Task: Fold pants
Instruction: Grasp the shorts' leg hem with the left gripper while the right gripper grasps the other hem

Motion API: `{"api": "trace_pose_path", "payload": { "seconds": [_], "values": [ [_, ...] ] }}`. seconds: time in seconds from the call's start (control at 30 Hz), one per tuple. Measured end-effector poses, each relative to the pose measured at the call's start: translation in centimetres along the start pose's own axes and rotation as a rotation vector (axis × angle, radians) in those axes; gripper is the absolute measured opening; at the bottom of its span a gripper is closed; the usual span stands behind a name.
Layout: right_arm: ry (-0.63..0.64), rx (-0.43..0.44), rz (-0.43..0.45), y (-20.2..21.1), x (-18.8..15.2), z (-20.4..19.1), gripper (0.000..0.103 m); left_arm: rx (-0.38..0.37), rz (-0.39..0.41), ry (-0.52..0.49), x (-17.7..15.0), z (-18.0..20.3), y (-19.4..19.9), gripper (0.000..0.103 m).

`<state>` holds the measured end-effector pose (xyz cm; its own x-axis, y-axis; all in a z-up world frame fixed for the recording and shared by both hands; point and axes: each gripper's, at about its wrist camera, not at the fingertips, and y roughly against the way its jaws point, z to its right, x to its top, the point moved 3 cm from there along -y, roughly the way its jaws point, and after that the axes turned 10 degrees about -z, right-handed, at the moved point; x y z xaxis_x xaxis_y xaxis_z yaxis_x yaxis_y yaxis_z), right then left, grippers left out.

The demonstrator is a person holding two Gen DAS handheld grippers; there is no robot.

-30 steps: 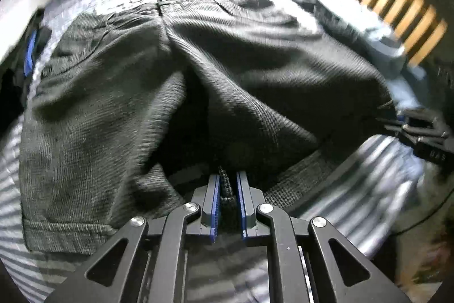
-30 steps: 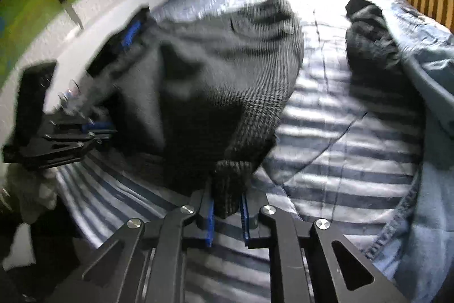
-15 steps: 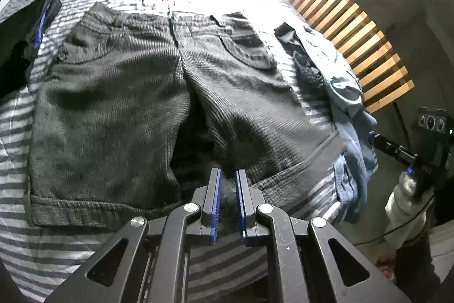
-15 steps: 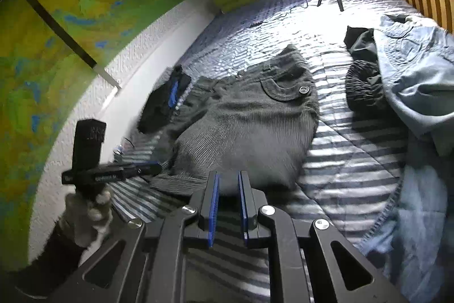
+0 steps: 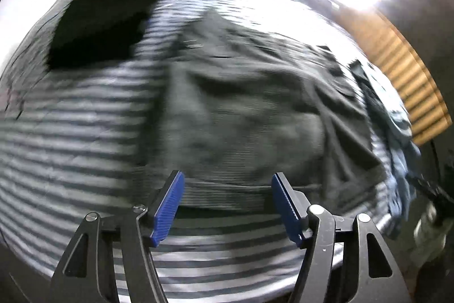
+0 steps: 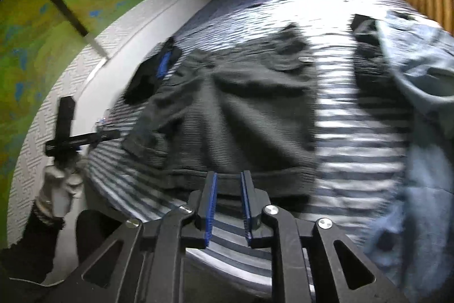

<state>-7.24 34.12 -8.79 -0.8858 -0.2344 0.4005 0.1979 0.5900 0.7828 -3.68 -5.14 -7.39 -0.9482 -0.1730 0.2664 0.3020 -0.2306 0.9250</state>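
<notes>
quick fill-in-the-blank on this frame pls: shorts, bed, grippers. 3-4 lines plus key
1. The grey shorts lie on a ____ bedspread.
2. The left gripper has just opened; between its pads there is ____.
3. Right of the shorts lies a light ____ denim garment.
4. The right gripper holds ____.

Missing words: striped; nothing; blue; nothing

no readable text, labels, brands or numbers, both views motion-blurred
</notes>
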Motion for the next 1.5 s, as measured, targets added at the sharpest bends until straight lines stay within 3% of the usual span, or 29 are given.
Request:
{"api": "trace_pose_path", "payload": {
  "seconds": [0.1, 0.3, 0.5, 0.6, 0.7, 0.83, 0.97, 1.0, 1.03, 1.13, 1.3, 1.5],
  "values": [
    [0.058, 0.060, -0.016, -2.9, 1.1, -4.2, 0.040, 0.012, 0.001, 0.092, 0.1, -4.7, -0.8, 0.070],
    [0.162, 0.134, -0.120, -11.0, 2.9, -12.2, 0.041, -0.063, -0.038, 0.173, 0.1, -9.9, -3.5, 0.074],
    [0.163, -0.010, -0.177, -16.7, 4.2, -13.5, 0.043, -0.150, -0.063, 0.174, -0.3, -10.2, -5.0, 0.075],
    [0.102, -0.012, -0.200, -17.3, 4.4, -12.0, 0.043, -0.146, -0.064, 0.151, -0.3, -9.4, -5.5, 0.072],
    [0.074, 0.001, -0.209, -17.6, 4.3, -11.2, 0.043, -0.146, -0.067, 0.145, -0.2, -8.9, -5.7, 0.053],
    [0.070, 0.015, -0.217, -18.2, 4.5, -11.5, 0.043, -0.136, -0.061, 0.152, 0.0, -8.8, -5.2, 0.038],
    [0.134, 0.013, -0.247, -18.6, 4.5, -12.9, 0.043, -0.155, -0.032, 0.165, 0.9, -8.5, -3.5, 0.035],
    [0.142, 0.012, -0.256, -18.7, 4.5, -13.2, 0.037, -0.157, -0.022, 0.165, 1.2, -8.4, -2.8, 0.035],
    [0.143, 0.016, -0.263, -18.8, 4.6, -13.4, 0.024, -0.155, -0.014, 0.161, 1.5, -8.2, -2.2, 0.035],
    [0.093, 0.082, -0.262, -17.8, 5.3, -13.6, 0.017, -0.114, 0.012, 0.132, 2.4, -7.4, 0.3, 0.035],
    [-0.020, 0.200, -0.213, -14.4, 6.9, -13.3, 0.015, -0.074, 0.028, 0.093, 3.1, -6.4, 3.5, 0.034],
    [-0.149, 0.268, -0.276, -13.5, 6.0, -11.6, 0.015, -0.034, -0.007, 0.043, 2.6, -4.8, 4.1, 0.035]
  ]
}}
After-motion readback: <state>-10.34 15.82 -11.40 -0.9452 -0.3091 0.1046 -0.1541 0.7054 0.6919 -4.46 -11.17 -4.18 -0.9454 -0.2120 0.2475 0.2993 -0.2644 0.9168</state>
